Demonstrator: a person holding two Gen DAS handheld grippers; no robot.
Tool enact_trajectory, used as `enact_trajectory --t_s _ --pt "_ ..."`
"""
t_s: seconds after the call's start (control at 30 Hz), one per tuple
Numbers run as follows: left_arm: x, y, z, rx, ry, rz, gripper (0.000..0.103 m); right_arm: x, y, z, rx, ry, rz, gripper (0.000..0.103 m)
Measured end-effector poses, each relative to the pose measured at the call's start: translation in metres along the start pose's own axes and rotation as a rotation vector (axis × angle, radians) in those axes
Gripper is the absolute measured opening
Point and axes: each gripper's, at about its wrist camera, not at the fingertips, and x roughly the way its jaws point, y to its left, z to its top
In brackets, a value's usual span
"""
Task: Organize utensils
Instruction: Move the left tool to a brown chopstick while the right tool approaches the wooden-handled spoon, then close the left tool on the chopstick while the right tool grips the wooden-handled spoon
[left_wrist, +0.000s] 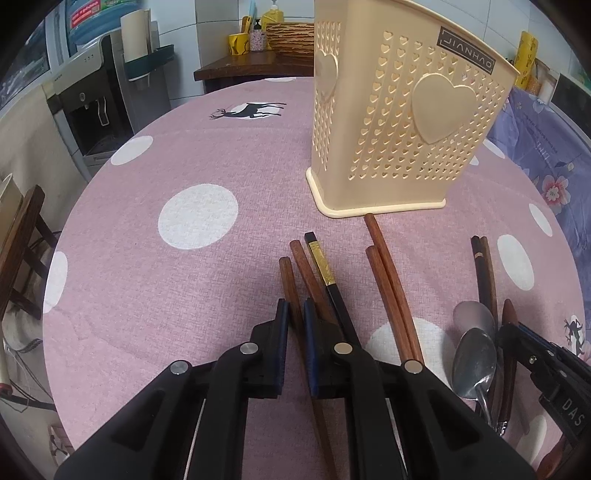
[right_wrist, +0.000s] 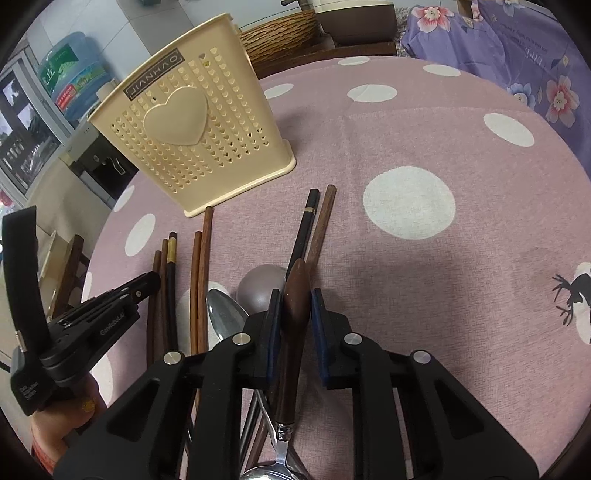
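Note:
A cream perforated utensil holder (left_wrist: 402, 114) with heart shapes stands upright on the pink dotted tablecloth (left_wrist: 184, 155); it also shows in the right wrist view (right_wrist: 192, 147). Several wooden chopsticks (left_wrist: 388, 288) and a black one with a gold band (left_wrist: 325, 266) lie in front of it. My left gripper (left_wrist: 295, 314) is open, its fingers astride one brown chopstick (left_wrist: 290, 284). My right gripper (right_wrist: 293, 299) is open around a brown-handled utensil (right_wrist: 295, 295) lying among metal spoons (right_wrist: 225, 317).
A water dispenser (left_wrist: 92, 99) stands off the table's far left. A wooden shelf with a woven basket (left_wrist: 290, 37) and cups is behind the table. A purple floral cloth (right_wrist: 517, 48) lies at the right. A wooden chair (left_wrist: 18, 240) is at the left edge.

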Motion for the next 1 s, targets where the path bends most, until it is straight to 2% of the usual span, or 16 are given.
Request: enact_trajectory --t_s 0.1,0.2,0.37,0.5,0.67,0.8,1.0 --pt "0.000 0.003 -0.001 -0.021 -0.005 -0.023 0.009 -0.010 0.000 0.000 0.001 -0.015 0.037 0.017" --pt "-0.007 0.010 -0.001 -0.054 -0.019 -0.079 0.009 -0.027 -0.002 -0.002 -0.021 -0.044 0.064 0.017" --pt "-0.049 0.017 -0.003 -0.065 -0.111 -0.146 0.008 -0.068 -0.001 -0.005 -0.080 -0.117 0.114 0.017" --pt "-0.095 0.022 -0.007 -0.049 -0.216 -0.192 0.008 -0.106 0.003 -0.012 -0.133 -0.178 0.144 0.016" --pt "-0.139 0.029 -0.016 -0.035 -0.319 -0.230 0.008 -0.138 0.004 -0.023 -0.196 -0.216 0.167 0.016" --pt "-0.157 0.031 -0.021 -0.014 -0.384 -0.222 0.008 -0.146 0.004 -0.027 -0.216 -0.228 0.172 0.016" --pt "-0.164 0.036 -0.020 -0.031 -0.404 -0.237 0.008 -0.149 0.006 -0.025 -0.214 -0.227 0.199 0.016"
